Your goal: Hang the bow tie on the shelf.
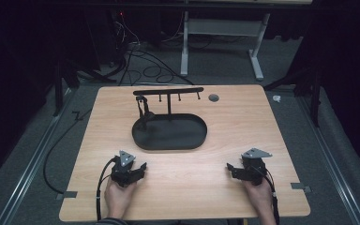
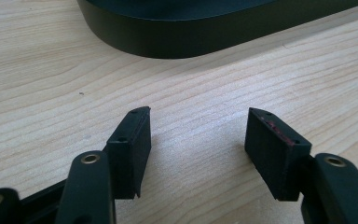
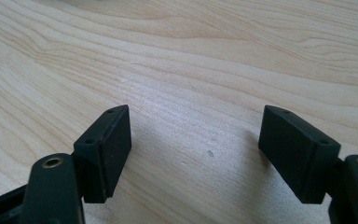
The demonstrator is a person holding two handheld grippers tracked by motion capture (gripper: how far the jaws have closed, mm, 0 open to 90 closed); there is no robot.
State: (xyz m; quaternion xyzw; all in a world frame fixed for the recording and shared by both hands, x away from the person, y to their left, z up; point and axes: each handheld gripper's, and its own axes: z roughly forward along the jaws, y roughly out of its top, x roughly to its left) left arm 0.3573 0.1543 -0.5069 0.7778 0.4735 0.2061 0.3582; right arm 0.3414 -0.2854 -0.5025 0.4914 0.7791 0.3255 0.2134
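Observation:
A black oval tray (image 1: 187, 140) lies on the middle of the wooden table (image 1: 225, 126). From its back rises a black T-shaped rack (image 1: 168, 92) with several hooks. A dark, thin item (image 1: 144, 111) hangs from the leftmost hook, down to the tray. My left gripper (image 1: 142, 170) rests near the front left, held by a hand, jaws open and empty (image 2: 198, 113); the tray's wall (image 2: 191, 39) is close ahead of it. At the front right, my right gripper (image 1: 229, 170) points left, open over bare wood (image 3: 196, 110).
A small grey round disc (image 1: 213, 97) sits behind the tray, to its right. Tape pieces (image 1: 69, 193) mark the table's front corners. Cables (image 1: 145, 70) and a white desk frame (image 1: 184, 42) are on the floor beyond the table.

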